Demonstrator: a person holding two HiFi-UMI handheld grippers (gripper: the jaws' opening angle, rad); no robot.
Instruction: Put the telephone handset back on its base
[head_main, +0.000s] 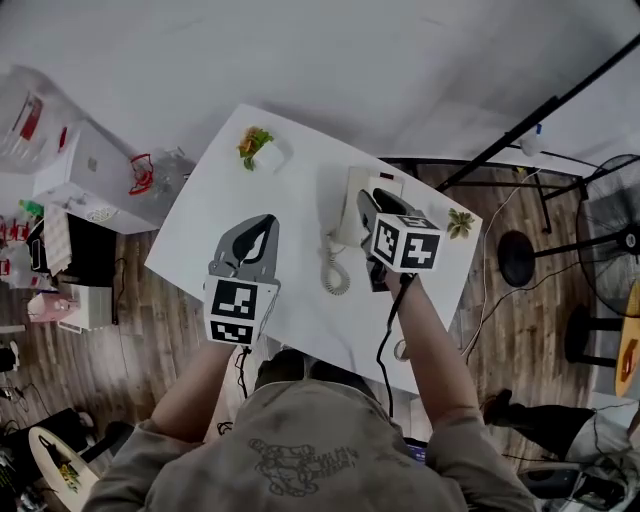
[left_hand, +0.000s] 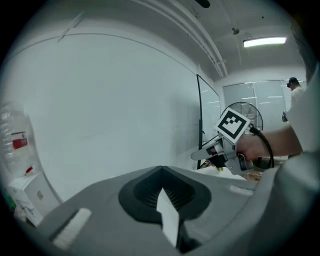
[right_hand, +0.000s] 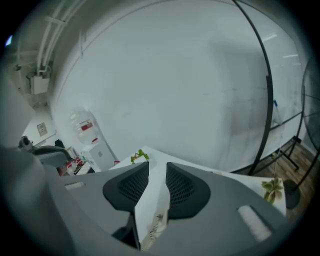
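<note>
Over the near side of the white table (head_main: 305, 325), the left gripper (head_main: 265, 222) has its 2 jaws pinched together on nothing, the right gripper (head_main: 372, 203) hangs with jaws a little apart and empty above the white handset (head_main: 343, 215) lying along its base (head_main: 386, 183), and a small plant (head_main: 254, 145) sits farther back.

In the head view, the right gripper (head_main: 368, 200) covers most of the telephone (head_main: 348, 205) on the table (head_main: 290, 190), so I cannot tell how its parts lie. In the right gripper view, the jaws hide the table's near part, and I see only a bit of coiled cord (right_hand: 152, 231) through their gap. Left of the table, the water bottle (head_main: 28, 118) is blurred. Right of the table, the picture's edge cuts off a fan (head_main: 612, 235).
</note>
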